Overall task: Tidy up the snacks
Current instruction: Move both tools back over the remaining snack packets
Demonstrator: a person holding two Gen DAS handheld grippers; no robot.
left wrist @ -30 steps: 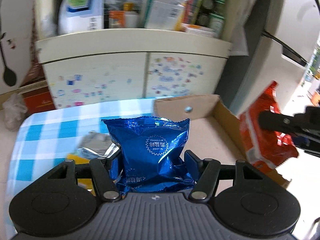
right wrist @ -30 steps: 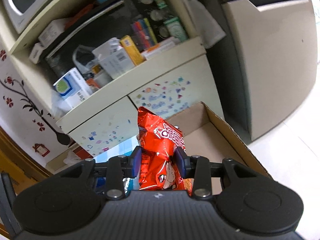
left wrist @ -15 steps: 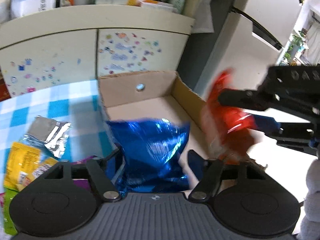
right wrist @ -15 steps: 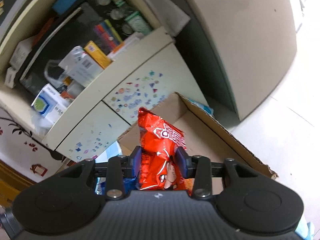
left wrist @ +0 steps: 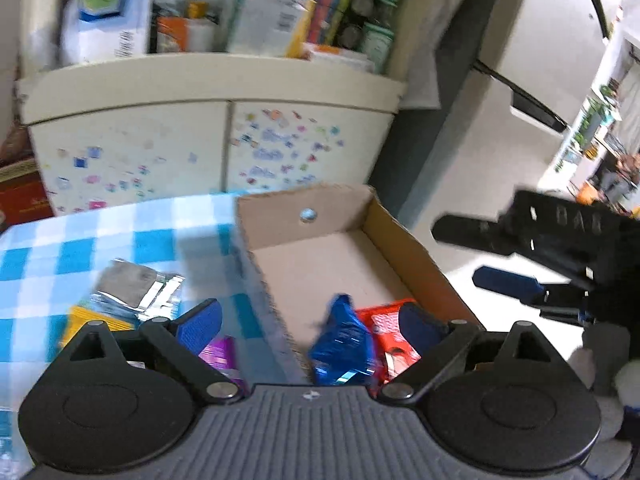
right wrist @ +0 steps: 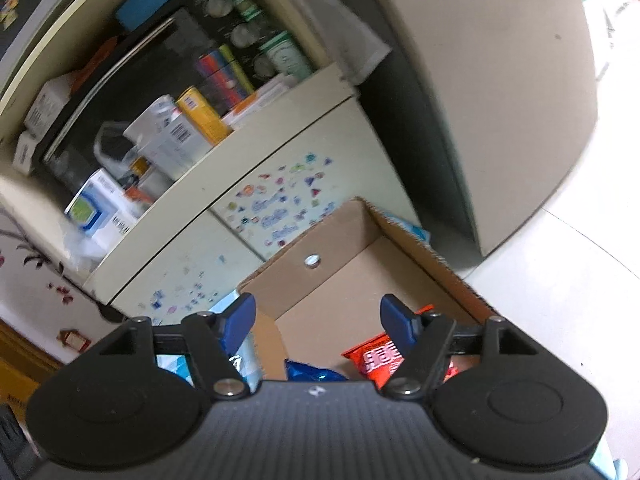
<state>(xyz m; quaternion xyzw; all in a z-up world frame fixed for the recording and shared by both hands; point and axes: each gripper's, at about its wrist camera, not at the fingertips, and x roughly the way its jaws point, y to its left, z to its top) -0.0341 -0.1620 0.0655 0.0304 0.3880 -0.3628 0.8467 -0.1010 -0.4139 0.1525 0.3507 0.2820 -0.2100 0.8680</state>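
Note:
An open cardboard box (left wrist: 404,236) stands on the blue checked tablecloth (left wrist: 80,240). A blue snack bag (left wrist: 344,344) and a red snack bag (left wrist: 388,328) lie at its near end; both also show in the right wrist view, blue (right wrist: 312,372) and red (right wrist: 380,356). My left gripper (left wrist: 310,320) is open and empty above the box's near left wall. My right gripper (right wrist: 320,320) is open and empty above the box, and shows at the right of the left wrist view (left wrist: 500,256).
A silver packet (left wrist: 136,288), a yellow packet (left wrist: 88,320) and a purple packet (left wrist: 220,356) lie on the cloth left of the box. A cream cabinet (left wrist: 200,144) with stickers and a crowded shelf stands behind. A beige appliance (right wrist: 500,92) stands at the right.
Both grippers have opened. The blue bag left my left gripper and the red bag left my right gripper; both now lie in the box.

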